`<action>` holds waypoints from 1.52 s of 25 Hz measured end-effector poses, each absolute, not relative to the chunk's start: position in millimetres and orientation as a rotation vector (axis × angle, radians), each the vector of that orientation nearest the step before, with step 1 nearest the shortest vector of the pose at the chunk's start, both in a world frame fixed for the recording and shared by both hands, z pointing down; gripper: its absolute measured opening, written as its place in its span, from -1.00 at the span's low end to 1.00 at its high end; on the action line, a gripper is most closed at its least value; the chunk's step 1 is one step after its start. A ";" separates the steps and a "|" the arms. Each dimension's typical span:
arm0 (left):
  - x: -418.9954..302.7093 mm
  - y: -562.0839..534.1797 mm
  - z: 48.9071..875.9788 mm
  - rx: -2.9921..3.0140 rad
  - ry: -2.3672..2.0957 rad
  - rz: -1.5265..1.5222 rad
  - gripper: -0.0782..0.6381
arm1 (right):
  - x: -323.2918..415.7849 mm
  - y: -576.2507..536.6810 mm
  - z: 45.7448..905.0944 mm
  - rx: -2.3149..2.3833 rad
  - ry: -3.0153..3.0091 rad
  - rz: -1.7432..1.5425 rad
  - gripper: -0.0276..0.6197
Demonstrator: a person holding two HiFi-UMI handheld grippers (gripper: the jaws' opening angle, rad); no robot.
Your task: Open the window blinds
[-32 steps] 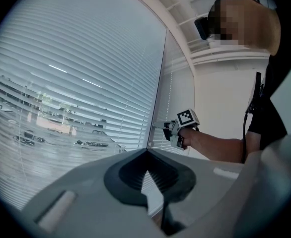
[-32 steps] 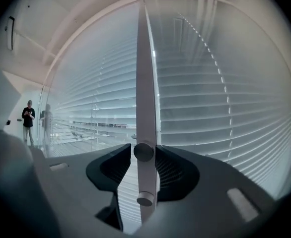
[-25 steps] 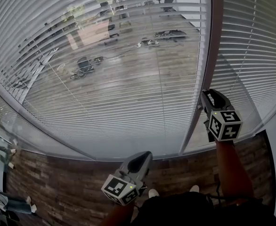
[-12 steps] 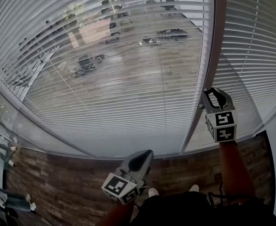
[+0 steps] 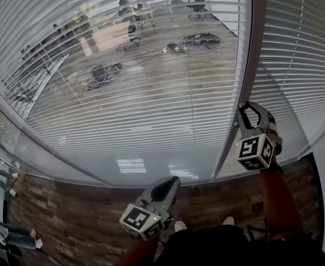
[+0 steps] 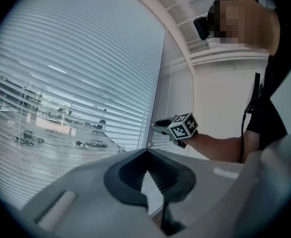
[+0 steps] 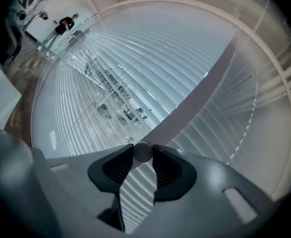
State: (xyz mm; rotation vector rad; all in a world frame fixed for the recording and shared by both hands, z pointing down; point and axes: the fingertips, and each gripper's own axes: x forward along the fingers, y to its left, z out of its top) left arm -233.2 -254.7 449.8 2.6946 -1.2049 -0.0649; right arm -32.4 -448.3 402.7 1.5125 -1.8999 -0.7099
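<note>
**Right gripper on the wand, slats part-open**

Holding tilt wand (image 7: 143, 151) in right gripper (image 5: 244, 114), pinched btwn the very tips of the jaws. Shows end-on in right gripper view as a pale round stub. Reaching up w/ bare right forearm (image 5: 273, 198) to the brown mullion (image 5: 247, 76), gripper right in front of it, low down, where left blind (image 5: 123, 104) and right blind (image 5: 301, 54) meet. Turning marker cube (image 5: 255, 151) toward head cam.

Holding left gripper (image 5: 169, 183) low and close to body, above wood-plank floor (image 5: 68, 220), well apart from both blinds. Jaws brought together at the tips, nothing btwn them.

Can see through left blind's slats to a room beyond: pale table (image 5: 110, 37), dark cables (image 5: 201, 37) on a plank floor. Can see far less through right blind; slats look more shut there.

Also in right gripper view only: bead chain (image 7: 248, 114) running down right blind, and two people (image 7: 61, 14) standing far off at top left, too small for detail.

From left gripper view: right gripper and its cube just beside the mullion, blinds filling the left half.
</note>
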 end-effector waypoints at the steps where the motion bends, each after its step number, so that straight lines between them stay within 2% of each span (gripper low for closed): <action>1: -233.1 -255.0 450.8 2.692 -1.203 -0.063 -0.78 | -32.8 -448.1 403.9 1.498 -1.867 -0.742 -0.45; 7: -230.1 -254.4 449.0 2.689 -1.193 -0.066 -0.78 | -34.1 -447.0 402.2 1.432 -1.713 -0.877 -0.45; 27: -231.6 -254.0 449.2 2.677 -1.210 -0.027 -0.78 | -36.0 -445.6 401.2 1.458 -1.734 -0.876 -0.44; 33: -228.3 -252.6 446.4 2.693 -1.190 -0.061 -0.78 | -31.6 -442.8 388.8 1.653 -2.089 -0.582 -0.31; 38: -229.0 -252.6 448.6 2.690 -1.192 -0.057 -0.78 | -29.4 -438.6 382.7 1.751 -2.414 -0.265 -0.30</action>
